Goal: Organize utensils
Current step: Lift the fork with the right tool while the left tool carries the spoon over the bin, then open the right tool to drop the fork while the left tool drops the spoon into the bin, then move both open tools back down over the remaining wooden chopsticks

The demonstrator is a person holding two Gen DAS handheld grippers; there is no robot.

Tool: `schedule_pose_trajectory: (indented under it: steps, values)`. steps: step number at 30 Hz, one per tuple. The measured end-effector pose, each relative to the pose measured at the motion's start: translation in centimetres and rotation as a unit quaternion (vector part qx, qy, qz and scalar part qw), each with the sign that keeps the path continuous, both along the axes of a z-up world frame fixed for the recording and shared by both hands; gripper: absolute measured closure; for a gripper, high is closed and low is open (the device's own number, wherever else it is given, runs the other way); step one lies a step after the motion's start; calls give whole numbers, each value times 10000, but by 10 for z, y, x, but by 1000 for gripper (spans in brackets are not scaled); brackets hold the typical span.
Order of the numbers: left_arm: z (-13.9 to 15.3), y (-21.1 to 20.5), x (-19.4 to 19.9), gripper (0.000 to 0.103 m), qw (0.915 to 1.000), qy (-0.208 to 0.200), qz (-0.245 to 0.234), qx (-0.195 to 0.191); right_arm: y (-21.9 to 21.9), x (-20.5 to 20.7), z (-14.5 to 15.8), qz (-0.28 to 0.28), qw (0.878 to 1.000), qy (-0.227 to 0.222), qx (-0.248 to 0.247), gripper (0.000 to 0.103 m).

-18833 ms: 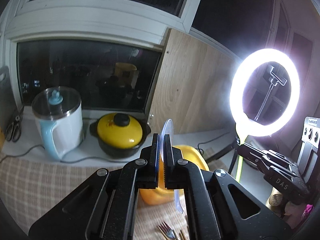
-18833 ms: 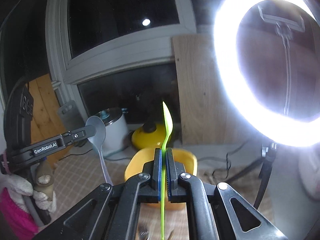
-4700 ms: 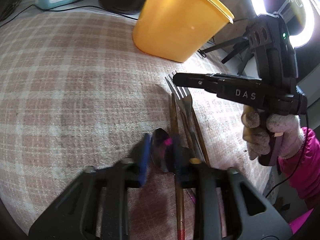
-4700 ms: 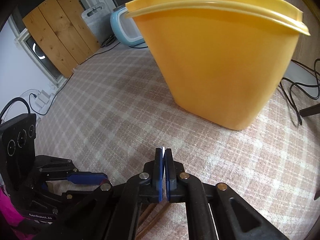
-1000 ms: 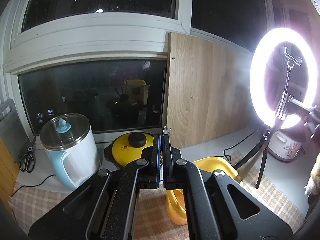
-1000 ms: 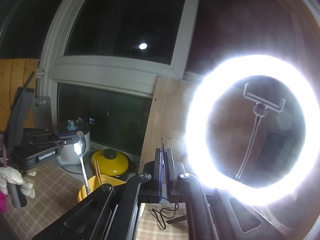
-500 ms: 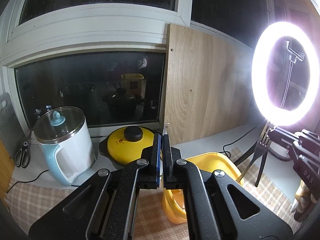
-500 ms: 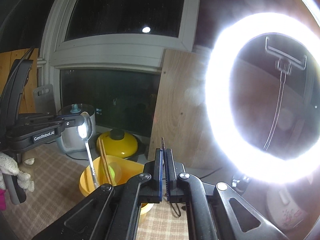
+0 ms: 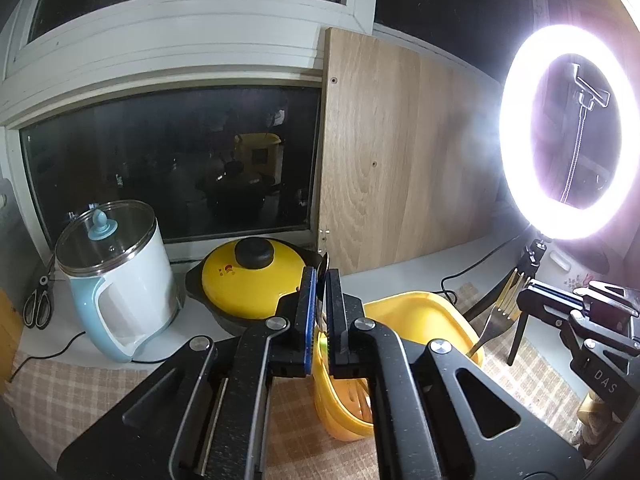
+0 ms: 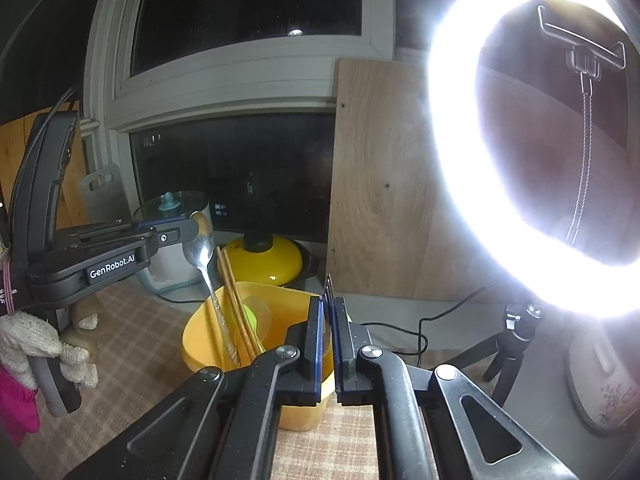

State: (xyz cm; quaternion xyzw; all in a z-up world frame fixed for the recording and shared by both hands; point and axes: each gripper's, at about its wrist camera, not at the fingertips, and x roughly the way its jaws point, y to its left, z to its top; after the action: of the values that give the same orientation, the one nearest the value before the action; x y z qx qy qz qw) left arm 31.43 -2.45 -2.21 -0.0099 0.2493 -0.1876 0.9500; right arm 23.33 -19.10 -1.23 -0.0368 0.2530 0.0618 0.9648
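Note:
A yellow tub (image 9: 420,316) (image 10: 280,300) stands on the checked cloth and holds chopsticks (image 10: 236,308) and a green spoon (image 10: 250,316). My left gripper (image 9: 319,280) is shut on a metal spoon (image 10: 200,248) by its bowl; the handle hangs down into the tub. My right gripper (image 10: 329,304) is shut on a metal fork (image 9: 500,312), tines up, its handle reaching the tub's right rim. The left gripper (image 10: 176,236) shows at left in the right wrist view; the right gripper (image 9: 532,304) shows at right in the left wrist view.
A white and blue electric kettle (image 9: 116,280) and a yellow-lidded pot (image 9: 252,280) stand behind the tub on the sill. A wooden board (image 9: 400,160) leans at the back. A lit ring light (image 9: 568,132) on a tripod stands right. Scissors (image 9: 38,300) lie far left.
Both grippers have come lower and closer to the tub. The spoon's handle now hangs deeper inside it, and the fork has moved left to the tub's right rim.

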Motion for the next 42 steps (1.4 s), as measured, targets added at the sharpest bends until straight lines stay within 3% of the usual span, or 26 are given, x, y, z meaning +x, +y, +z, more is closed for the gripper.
schedule_pose_trajectory:
  steps: [3,5,7,8,14,18,21,29,30,33,36,42]
  values:
    - [1,3,-2,100,10000,11,37,-73,2,-1,-1,50,10000,11,16,100]
    - [2,5,-3,95,9999,16,64,-83,2,-3,1,48,10000,-9,41,92]
    - [4,6,-5,78,9999,4,64,-116,2,-4,3,56,10000,-30,63,84]
    - [5,7,-7,75,9999,-25,73,-122,2,-5,3,64,10000,-36,68,84]
    - [11,11,-18,75,9998,-67,118,-160,-1,-14,5,56,9999,-31,145,78]
    - [13,14,-27,75,9997,-90,160,-166,-7,-23,5,31,9996,-20,291,65]
    - [15,17,-36,75,9997,-84,184,-158,-11,-31,5,24,9994,-11,354,62]
    - [14,26,-60,75,9996,29,236,-152,-22,-56,3,37,9984,-6,558,35]
    - [14,27,-64,74,9996,47,230,-148,-24,-59,2,41,9983,-10,583,29]
    - [13,30,-78,56,9997,43,237,-47,-28,-70,1,94,9980,-45,630,15]
    - [11,32,-91,53,9996,74,251,66,-30,-78,0,179,9982,-32,564,1]
    - [0,33,-114,53,9992,327,153,163,-31,-94,-8,309,9985,36,455,0]
